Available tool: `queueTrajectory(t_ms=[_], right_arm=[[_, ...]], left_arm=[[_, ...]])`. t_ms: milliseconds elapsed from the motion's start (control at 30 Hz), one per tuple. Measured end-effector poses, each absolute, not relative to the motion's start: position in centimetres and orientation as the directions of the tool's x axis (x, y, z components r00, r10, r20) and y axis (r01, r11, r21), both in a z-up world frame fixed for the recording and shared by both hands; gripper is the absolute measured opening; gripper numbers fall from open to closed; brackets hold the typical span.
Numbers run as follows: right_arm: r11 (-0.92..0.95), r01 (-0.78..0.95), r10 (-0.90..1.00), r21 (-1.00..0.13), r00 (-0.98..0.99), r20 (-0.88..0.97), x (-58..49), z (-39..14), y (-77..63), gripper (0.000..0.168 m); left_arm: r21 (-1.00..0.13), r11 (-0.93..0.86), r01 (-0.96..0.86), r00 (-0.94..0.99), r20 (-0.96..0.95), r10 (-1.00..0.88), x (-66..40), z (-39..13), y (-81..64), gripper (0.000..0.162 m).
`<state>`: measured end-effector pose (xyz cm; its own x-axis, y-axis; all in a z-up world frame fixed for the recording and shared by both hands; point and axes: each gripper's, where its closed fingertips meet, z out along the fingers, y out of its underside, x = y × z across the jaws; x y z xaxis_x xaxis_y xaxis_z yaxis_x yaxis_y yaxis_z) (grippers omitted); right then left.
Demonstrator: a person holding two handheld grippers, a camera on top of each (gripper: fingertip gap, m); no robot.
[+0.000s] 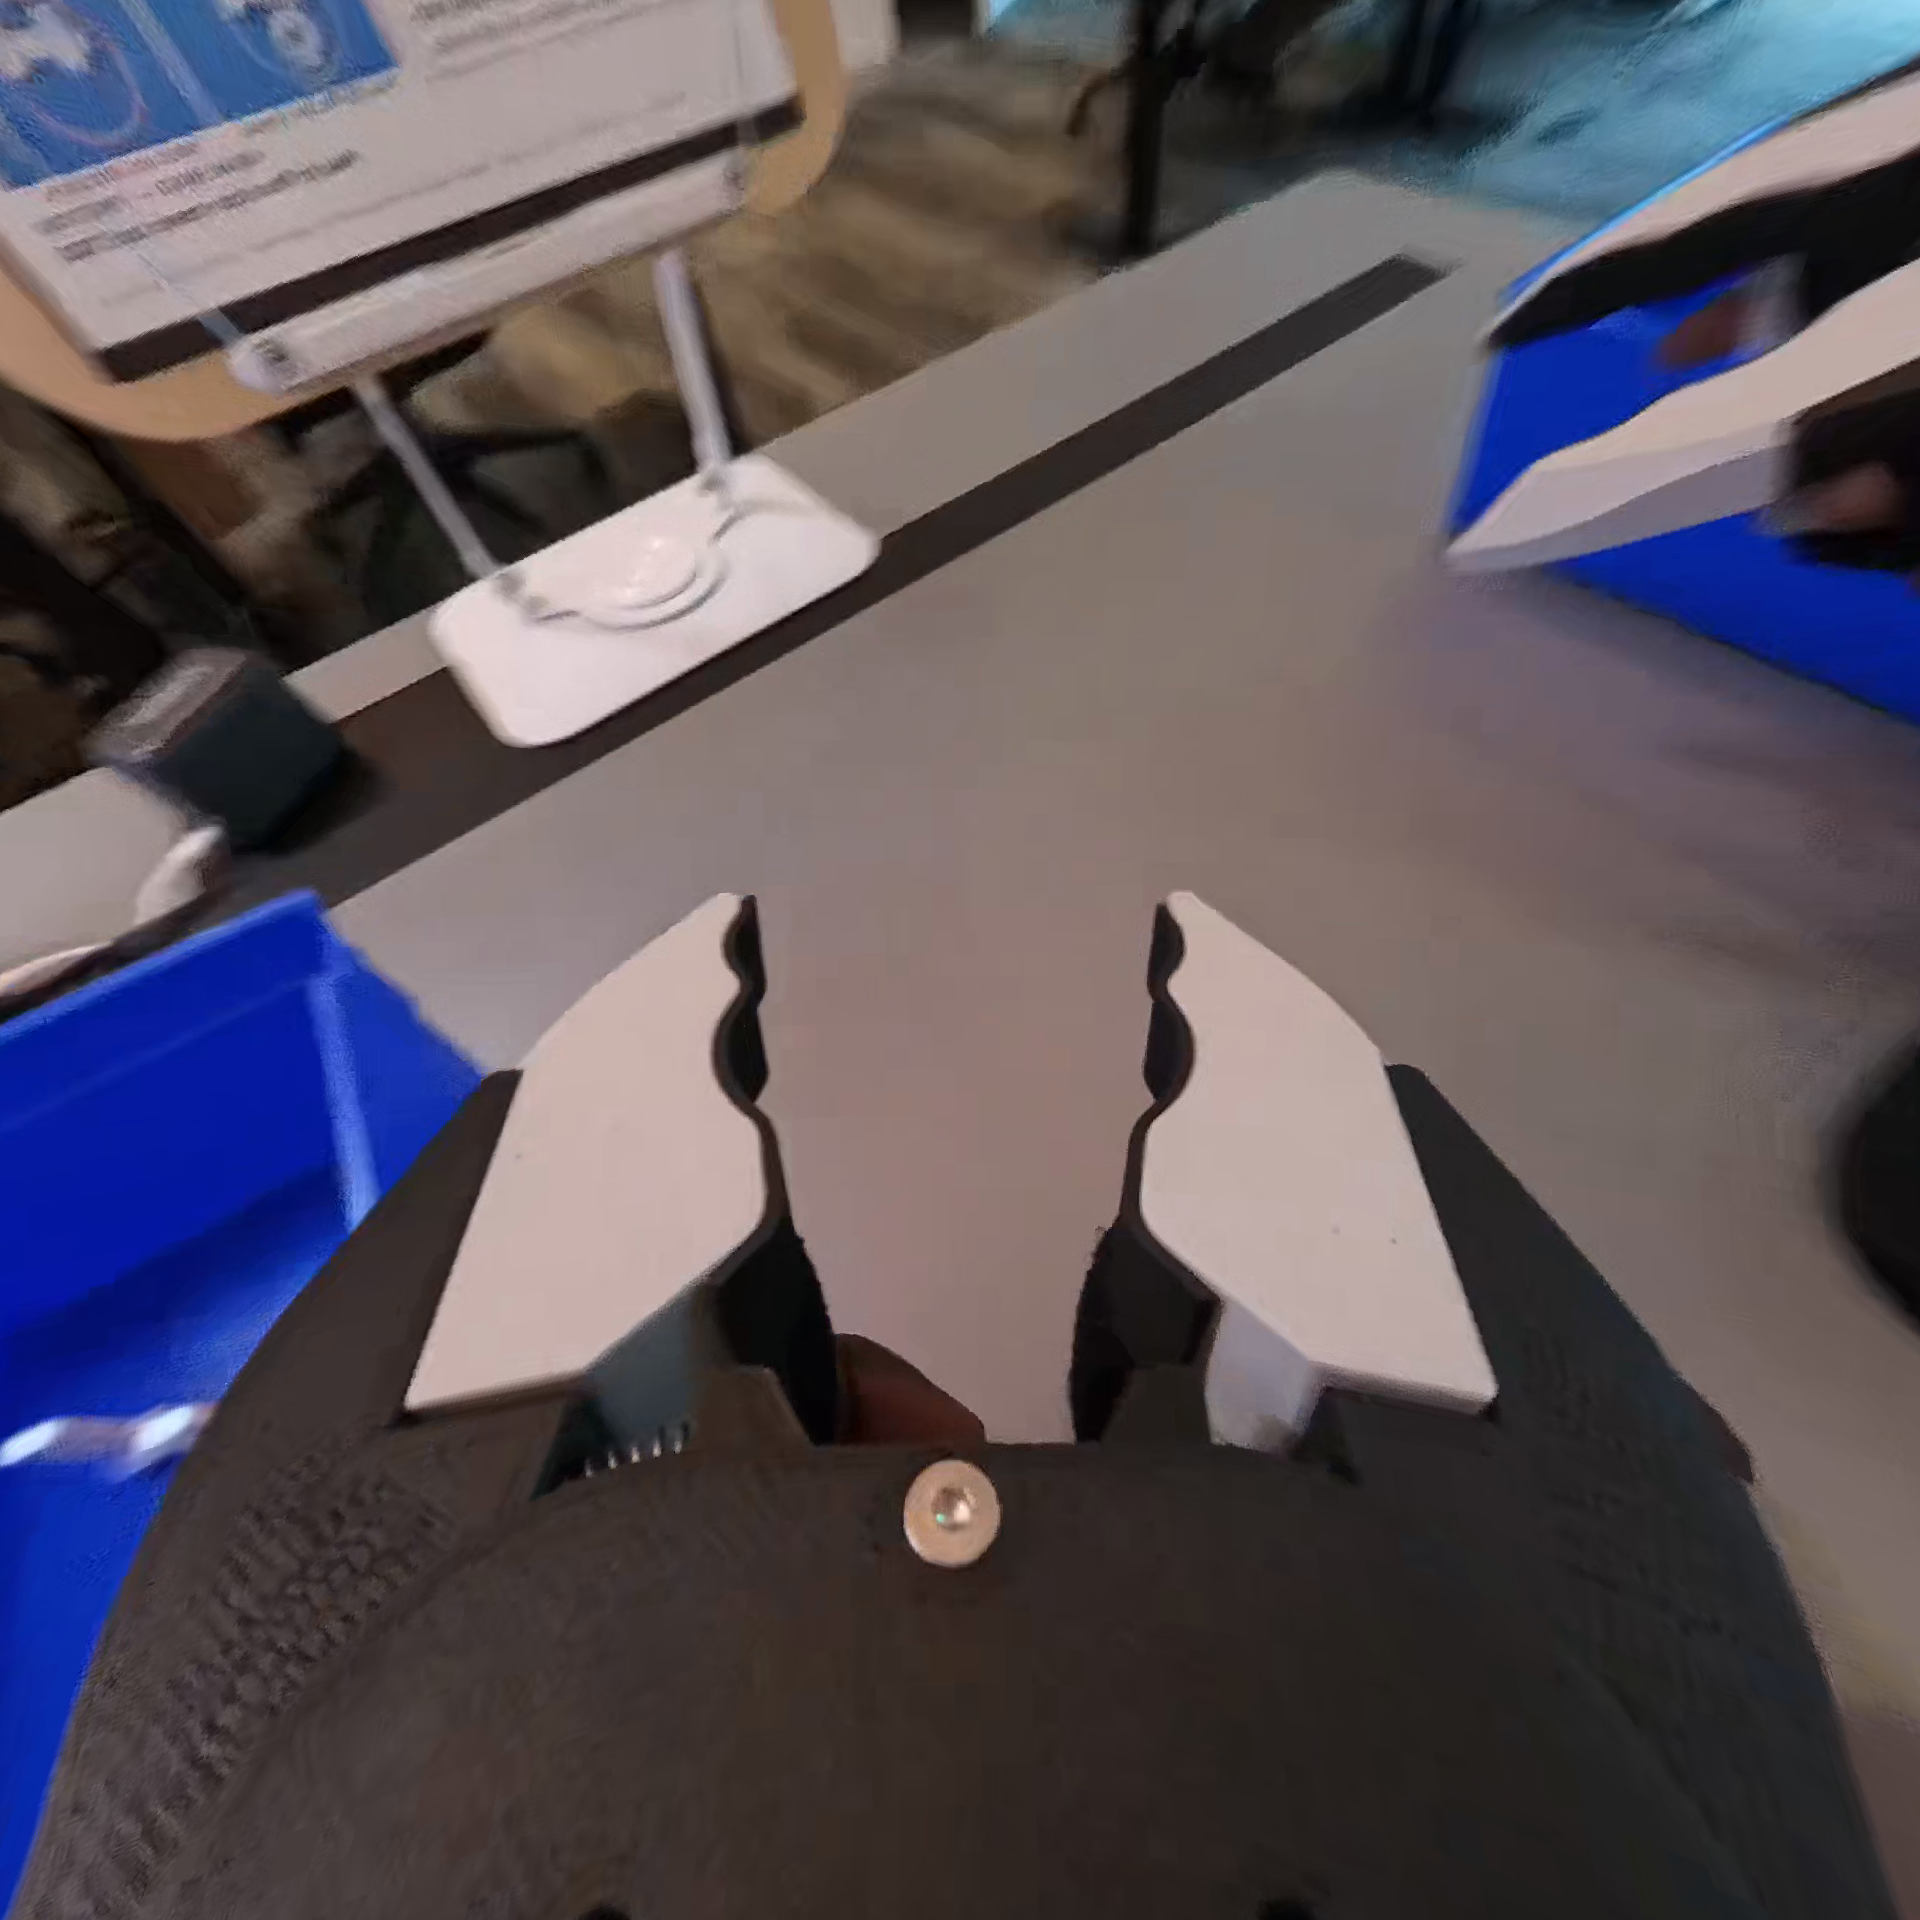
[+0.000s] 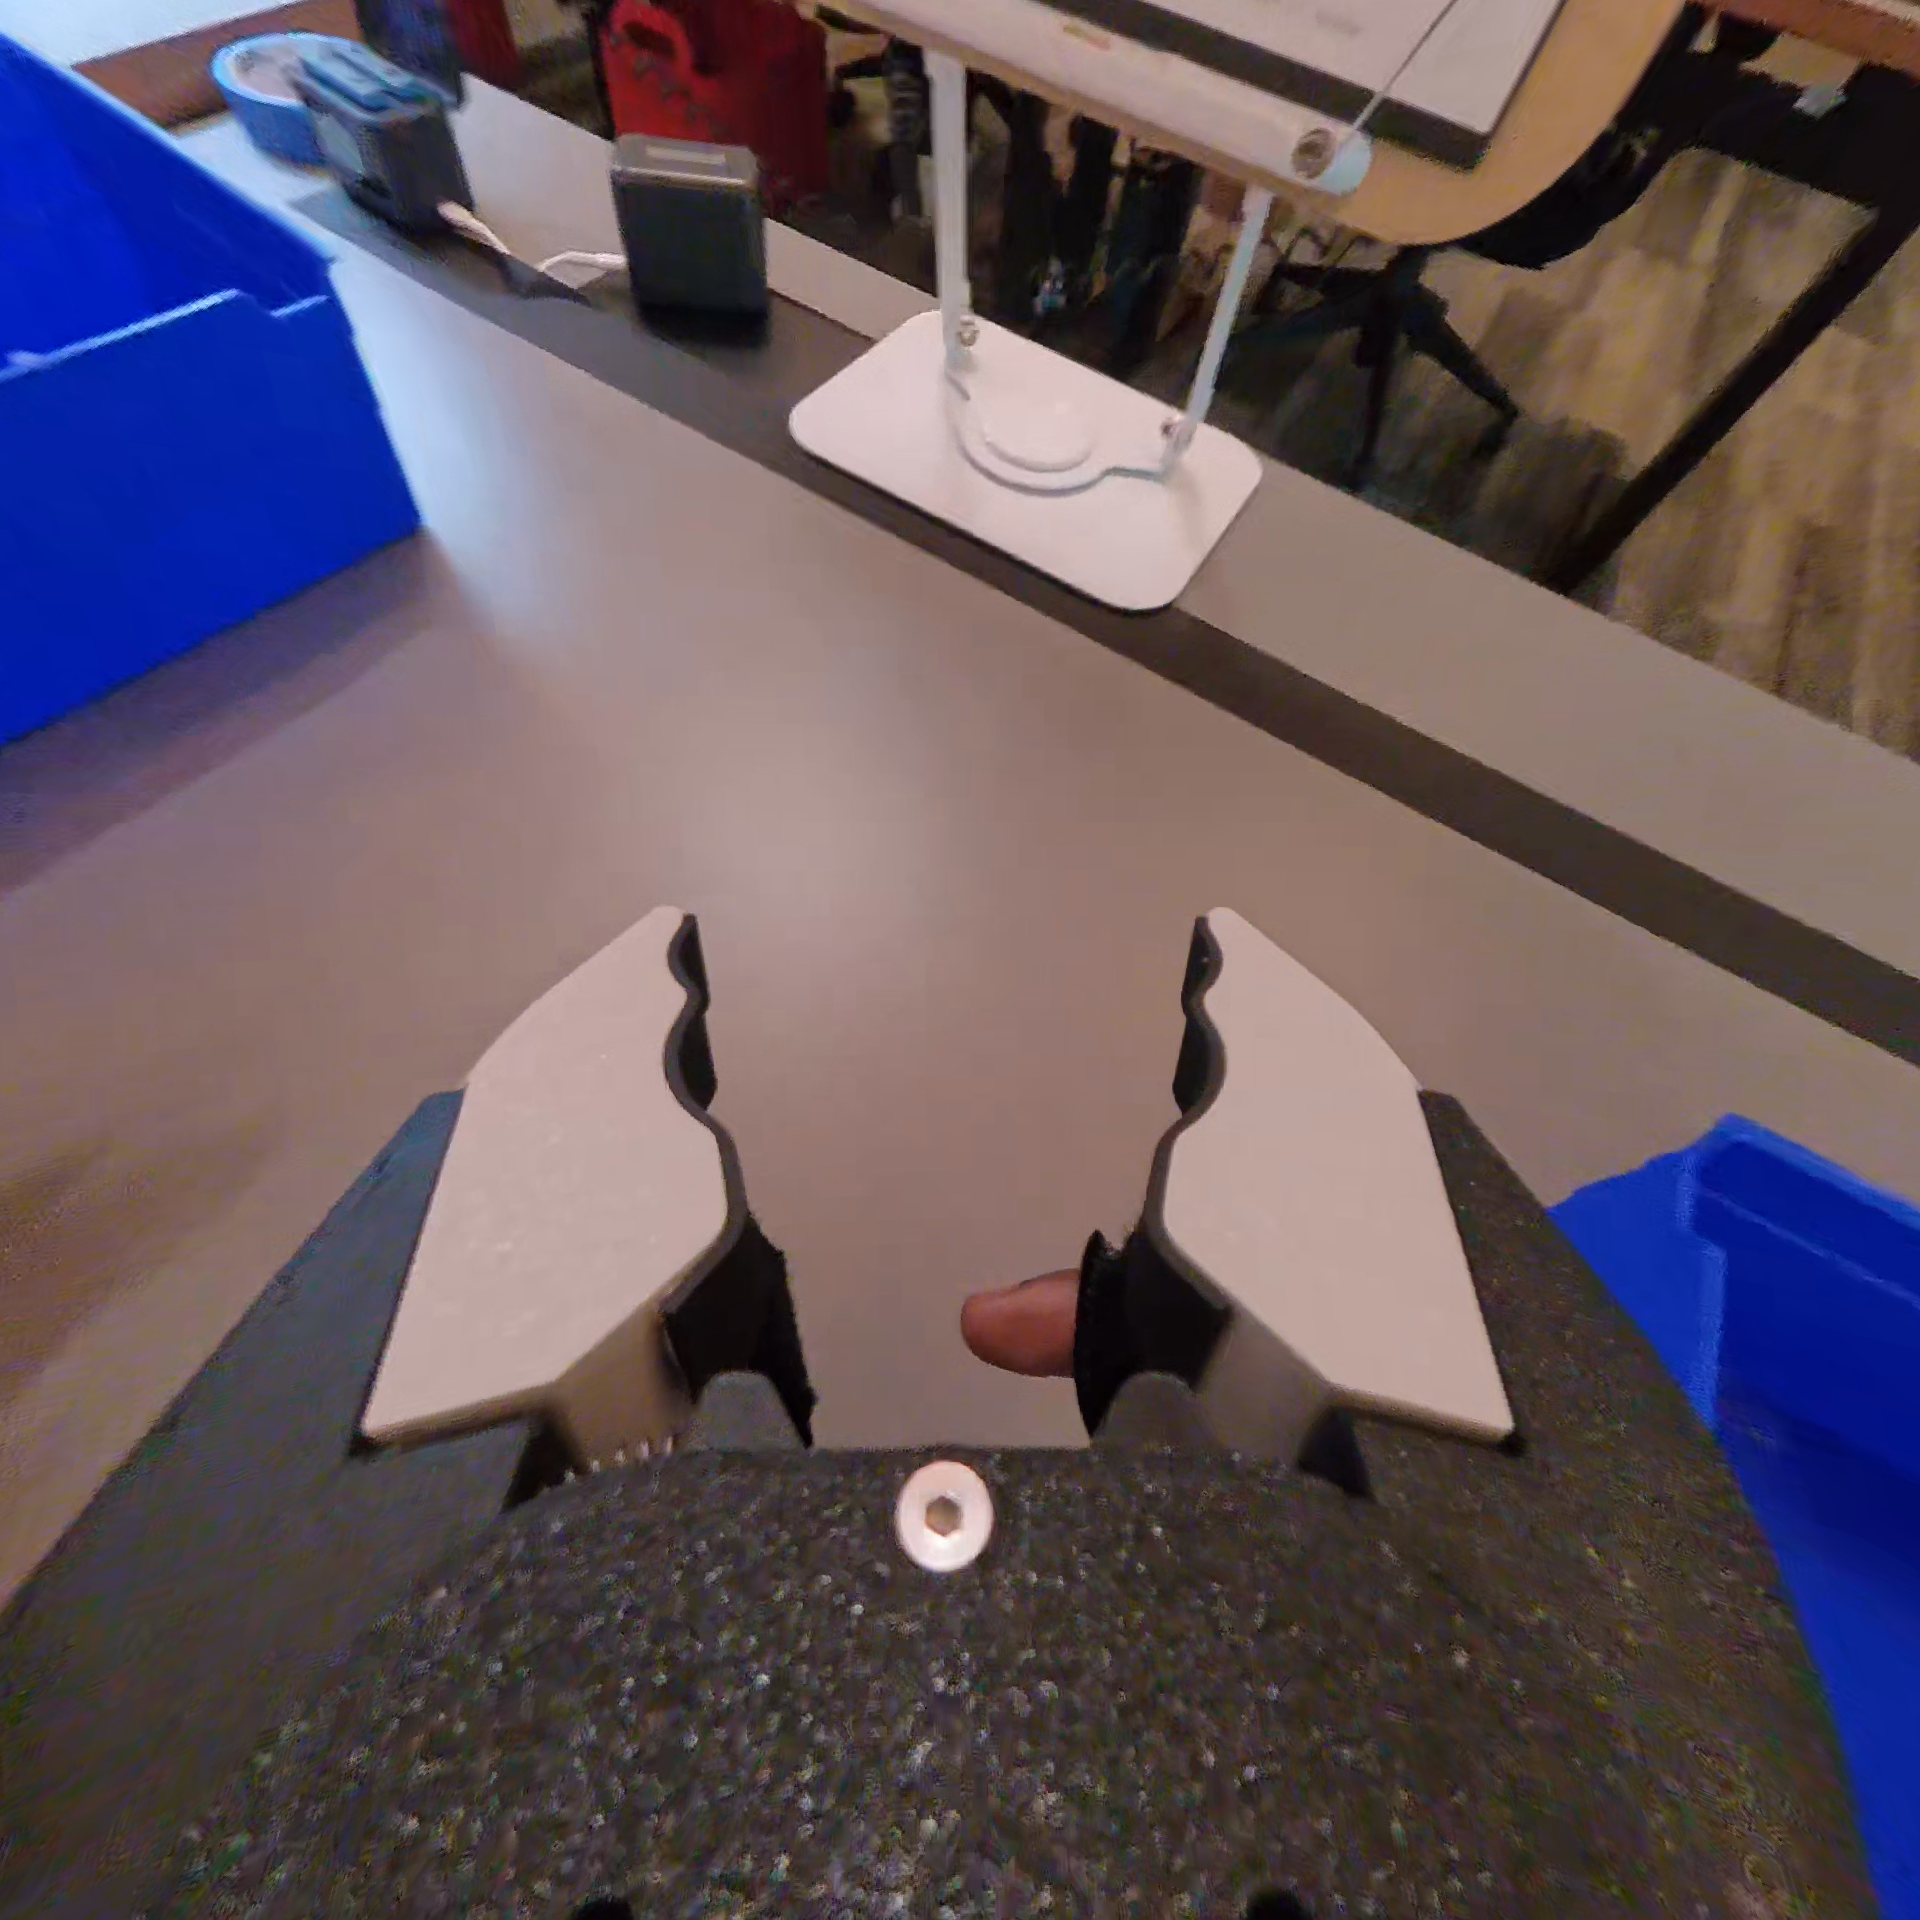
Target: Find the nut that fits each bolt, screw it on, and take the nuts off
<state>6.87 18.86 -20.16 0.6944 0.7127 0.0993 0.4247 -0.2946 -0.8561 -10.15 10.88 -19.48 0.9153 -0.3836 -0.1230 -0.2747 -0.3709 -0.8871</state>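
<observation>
Left wrist view: left gripper w/ jaws apart, nothing between them, hovering over bare grey table. Blue bin sits at lower left, just beside the gripper; a shiny metal piece shows blurred inside it, maybe a bolt, can't tell. Far right, right gripper is seen from the side in front of a second blue bin; jaws look apart, but blurred. White stand holding a board sits at the table's far edge. Whole frame is motion-blurred.

Right wrist view: right gripper w/ jaws apart, empty, above the same table, approx. centre. A fingertip of the person shows near the base of the right jaw. Blue bin at upper left, well apart; corner of the other blue bin at lower right, near the gripper. Stand and a small dark box sit at the far edge.

Progress: no nut or bolt clearly visible in either view, none on the table, none held. Judging by that, no pair is in hand now; likely parts are in the bins. How many are done can't be told.
</observation>
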Motion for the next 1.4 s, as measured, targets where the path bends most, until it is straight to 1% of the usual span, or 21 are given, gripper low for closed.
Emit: queueTrajectory(t_ms=[33, 67, 133, 200, 233, 267, 333, 400, 433, 467, 500, 533, 567, 600, 633, 767, 833, 933, 1000, 1233, 1400], right_arm=[[-0.286, 0.433, 0.687, -0.855, 0.714, 0.132, 7.2, -19.9, 19.8, 0.090], [-0.270, 0.434, 0.660, -0.860, 0.733, 0.163, 7.7, -19.4, 20.4, 0.090], [-0.261, 0.455, 0.591, -0.852, 0.773, 0.232, 9.9, -19.0, 20.4, 0.091], [-0.297, 0.532, 0.477, -0.793, 0.802, 0.359, 14.6, -19.6, 19.6, 0.091], [-0.345, 0.564, 0.422, -0.750, 0.807, 0.413, 17.5, -20.2, 18.9, 0.088], [-0.413, 0.576, 0.375, -0.705, 0.814, 0.444, 20.6, -21.0, 17.9, 0.088], [-0.552, 0.537, 0.306, -0.638, 0.842, 0.444, 25.9, -22.8, 15.7, 0.083], [-0.673, 0.482, 0.290, -0.561, 0.870, 0.399, 29.3, -24.9, 13.2, 0.078], [-0.717, 0.469, 0.291, -0.516, 0.874, 0.390, 30.5, -25.9, 12.1, 0.075], [-0.745, 0.468, 0.310, -0.475, 0.874, 0.374, 31.0, -26.9, 11.2, 0.067], [-0.759, 0.476, 0.350, -0.444, 0.873, 0.338, 30.8, -28.0, 10.5, 0.058], [-0.758, 0.485, 0.385, -0.436, 0.873, 0.301, 30.2, -28.7, 10.2, 0.040], [-0.751, 0.487, 0.398, -0.445, 0.873, 0.283, 29.8, -28.9, 10.1, 0.025], [-0.745, 0.492, 0.406, -0.450, 0.870, 0.280, 29.5, -29.0, 10.1, 0.013], [-0.740, 0.499, 0.408, -0.451, 0.866, 0.290, 29.3, -29.0, 10.2, 0.009], [-0.730, 0.485, 0.397, -0.482, 0.875, 0.279, 28.0, -29.0, 10.8, 0.008], [-0.728, 0.481, 0.387, -0.489, 0.877, 0.285, 27.7, -28.9, 11.1, 0.008], [-0.723, 0.472, 0.382, -0.505, 0.882, 0.278, 27.2, -28.9, 11.2, 0.008], [-0.714, 0.473, 0.388, -0.517, 0.881, 0.270, 26.7, -28.8, 11.3, 0.008], [-0.682, 0.463, 0.424, -0.566, 0.881, 0.208, 24.2, -28.7, 11.5, 0.009], [-0.653, 0.439, 0.430, -0.617, 0.886, 0.175, 22.3, -28.6, 11.9, 0.010]], left_arm=[[-0.864, -0.385, -0.323, 0.926, -0.205, -0.318, -11.3, -19.3, 11.8, 0.077], [-0.856, -0.359, -0.371, 0.922, -0.296, -0.249, -12.4, -18.5, 12.1, 0.081], [-0.848, -0.353, -0.394, 0.919, -0.358, -0.167, -14.1, -17.7, 11.1, 0.081], [-0.837, -0.410, -0.362, 0.932, -0.338, -0.133, -16.1, -18.2, 8.9, 0.081], [-0.832, -0.433, -0.348, 0.936, -0.334, -0.111, -17.4, -18.6, 7.5, 0.080], [-0.826, -0.456, -0.333, 0.940, -0.327, -0.093, -18.8, -19.1, 6.0, 0.077], [-0.826, -0.493, -0.274, 0.959, -0.273, -0.074, -20.8, -20.2, 3.3, 0.072], [-0.821, -0.528, -0.215, 0.976, -0.200, -0.086, -21.7, -21.5, 1.2, 0.067], [-0.813, -0.547, -0.201, 0.979, -0.185, -0.086, -22.2, -22.2, 0.5, 0.065], [-0.810, -0.556, -0.189, 0.982, -0.169, -0.089, -22.4, -22.9, 0.0, 0.063], [-0.804, -0.569, -0.173, 0.985, -0.142, -0.099, -22.4, -23.7, -0.2, 0.059], [-0.792, -0.590, -0.156, 0.987, -0.106, -0.119, -22.2, -24.6, -0.4, 0.056], [-0.781, -0.608, -0.146, 0.987, -0.071, -0.146, -21.7, -25.5, -0.5, 0.051], [-0.773, -0.618, -0.144, 0.985, -0.049, -0.167, -21.3, -26.2, -0.4, 0.046], [-0.771, -0.620, -0.145, 0.986, -0.058, -0.158, -21.4, -26.6, -0.2, 0.045], [-0.778, -0.598, -0.192, 0.981, -0.131, -0.144, -21.6, -26.7, 0.7, 0.017], [-0.786, -0.583, -0.205, 0.977, -0.125, -0.175, -20.5, -26.7, 1.0, 0.020], [-0.778, -0.569, -0.267, 0.963, -0.199, -0.180, -20.0, -26.8, 1.4, 0.018], [-0.781, -0.558, -0.282, 0.959, -0.212, -0.188, -19.7, -26.8, 1.4, 0.017], [-0.817, -0.523, -0.243, 0.963, -0.141, -0.228, -18.4, -26.7, 1.6, 0.018], [-0.824, -0.507, -0.254, 0.959, -0.145, -0.243, -17.9, -26.7, 2.0, 0.019]])
